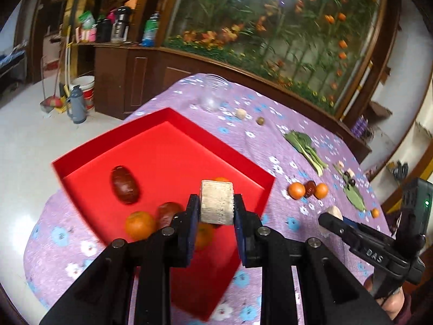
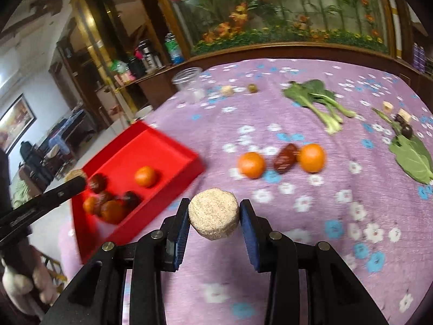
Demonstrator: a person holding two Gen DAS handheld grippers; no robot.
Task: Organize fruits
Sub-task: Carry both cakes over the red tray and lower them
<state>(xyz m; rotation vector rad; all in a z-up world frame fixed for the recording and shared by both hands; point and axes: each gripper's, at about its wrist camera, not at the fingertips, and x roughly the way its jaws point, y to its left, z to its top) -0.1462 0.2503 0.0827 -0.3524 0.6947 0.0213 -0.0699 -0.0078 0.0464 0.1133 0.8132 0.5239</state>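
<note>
My left gripper [image 1: 216,203] is shut on a pale cylindrical chunk [image 1: 216,199] and hangs over the red tray [image 1: 167,149]. In the tray lie red dates [image 1: 125,188] and oranges [image 1: 139,224]. My right gripper [image 2: 215,208] is shut on a pale round chunk [image 2: 213,214] above the purple flowered cloth [image 2: 297,243], to the right of the red tray [image 2: 151,149]. Two oranges [image 2: 251,163] flank a red date [image 2: 284,158] on the cloth ahead of it. Each gripper shows in the other's view: the right gripper [image 1: 328,218], the left gripper [image 2: 78,182].
A clear plastic jar [image 2: 188,81] stands at the table's far side, with a pale chunk [image 2: 227,90] and an olive [image 2: 252,88] beside it. Leafy greens [image 2: 316,100], a flat leaf [image 2: 411,159] and dark small fruits [image 2: 406,130] lie at the right. The tray sits at the table's left edge.
</note>
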